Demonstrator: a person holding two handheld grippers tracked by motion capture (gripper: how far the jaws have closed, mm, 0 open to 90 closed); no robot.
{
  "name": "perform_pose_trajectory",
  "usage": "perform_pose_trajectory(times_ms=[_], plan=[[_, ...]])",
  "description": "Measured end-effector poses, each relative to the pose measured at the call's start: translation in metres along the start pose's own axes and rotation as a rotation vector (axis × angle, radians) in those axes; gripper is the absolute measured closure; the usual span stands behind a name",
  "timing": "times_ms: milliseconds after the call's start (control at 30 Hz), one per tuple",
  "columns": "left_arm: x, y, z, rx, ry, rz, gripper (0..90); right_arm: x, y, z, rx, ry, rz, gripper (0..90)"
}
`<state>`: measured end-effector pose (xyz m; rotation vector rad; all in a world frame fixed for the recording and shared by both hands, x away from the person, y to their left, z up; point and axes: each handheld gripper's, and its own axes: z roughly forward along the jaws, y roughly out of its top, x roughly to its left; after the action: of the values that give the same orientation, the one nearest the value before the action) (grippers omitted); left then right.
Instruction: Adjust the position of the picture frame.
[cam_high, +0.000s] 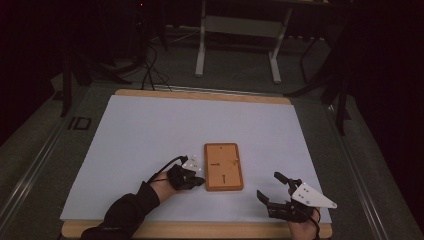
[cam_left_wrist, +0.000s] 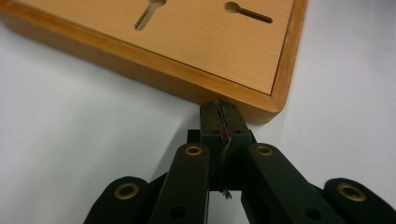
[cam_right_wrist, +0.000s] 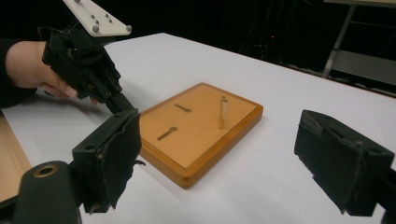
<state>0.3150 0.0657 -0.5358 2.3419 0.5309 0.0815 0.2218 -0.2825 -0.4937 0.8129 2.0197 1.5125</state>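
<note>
One wooden board (cam_high: 223, 166) lies just below the middle of your white surface (cam_high: 150, 130), carrying one upright peg (cam_right_wrist: 222, 113) and two keyhole slots. Your left tool (cam_high: 196, 180), jaws closed on nothing, touches the board's corner at its 8 o'clock. Your right tool (cam_high: 274, 186) gapes at 4 o'clock. A third slot is hard to make out.

Both grippers are black, built of jointed bars with brass-coloured rivets at the pivots. The left gripper (cam_high: 196, 179) carries a pale grey three-cornered plate (cam_high: 192, 163) dotted with small screws, and a black cable (cam_high: 163, 168) loops from it. A dark long sleeve (cam_high: 125, 212) covers that arm. The right gripper (cam_high: 270, 187) has a like plate (cam_high: 313, 196) and worn, rough-edged black fingers (cam_right_wrist: 343, 161).
</note>
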Motion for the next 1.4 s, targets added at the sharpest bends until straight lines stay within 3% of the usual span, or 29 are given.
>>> perform_pose_trajectory(times_ms=[267, 367, 900, 1133, 1400], plan=[[-0.013, 0.014, 0.014, 0.002, -0.042, 0.036, 89.9, -0.001, 0.0, 0.0, 0.0, 0.001, 0.002, 14.4], [-0.018, 0.022, 0.021, 0.013, -0.05, 0.067, 89.9, -0.001, 0.0, -0.001, -0.001, 0.0, 0.003, 14.4], [-0.034, 0.046, 0.046, 0.002, -0.083, 0.099, 89.9, -0.001, 0.0, -0.001, -0.001, 0.002, 0.004, 14.4], [-0.035, 0.048, 0.041, -0.003, -0.087, 0.104, 89.9, -0.001, 0.0, -0.002, -0.002, 0.004, 0.003, 14.4], [-0.018, 0.056, 0.021, -0.021, -0.043, 0.084, 89.9, 0.0, 0.0, -0.001, 0.0, 0.006, 0.003, 14.4]])
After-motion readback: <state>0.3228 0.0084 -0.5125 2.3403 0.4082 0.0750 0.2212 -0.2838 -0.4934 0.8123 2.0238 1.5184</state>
